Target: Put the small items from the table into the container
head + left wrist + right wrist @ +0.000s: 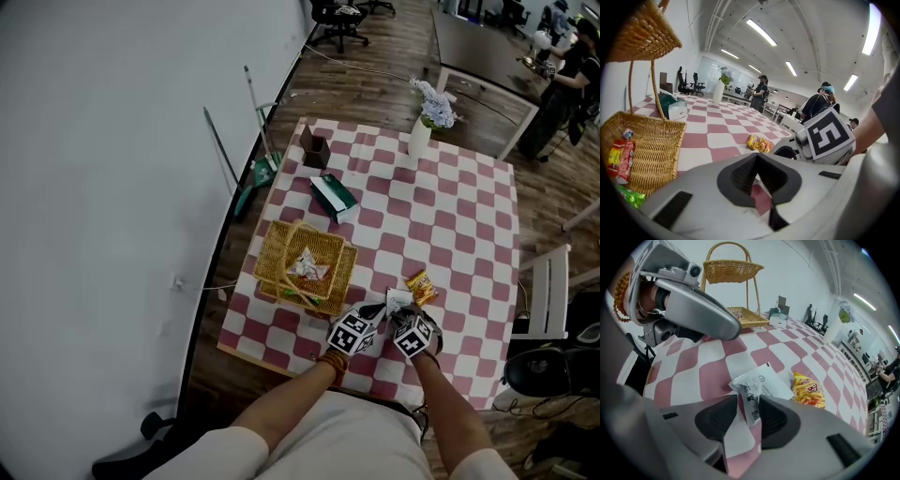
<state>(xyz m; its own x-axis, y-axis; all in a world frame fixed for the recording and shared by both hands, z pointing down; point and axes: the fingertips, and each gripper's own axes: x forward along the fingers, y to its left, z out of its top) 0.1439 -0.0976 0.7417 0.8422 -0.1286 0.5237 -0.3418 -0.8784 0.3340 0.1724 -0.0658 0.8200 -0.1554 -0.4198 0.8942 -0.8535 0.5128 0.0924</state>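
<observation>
A white printed packet [761, 385] lies on the checked cloth, and beside it lies a yellow snack packet [809, 391]. My right gripper [749, 401] points steeply down over the white packet. It is open, and a raised corner of the packet stands between the jaws. My left gripper [757, 157] hovers low just left of it, shut and empty. In the head view both grippers [361, 328] [412, 333] sit near the front edge, by the white packet [398, 300]. The two-tier wicker basket [281, 253] stands to the left and holds a red packet [619, 159] and a green one [630, 197].
A green and white tissue box [334, 197], a brown holder [315, 148] and a white vase with flowers [422, 131] stand farther back on the table [469, 216]. A white chair [548, 291] is at the right. People stand in the room beyond.
</observation>
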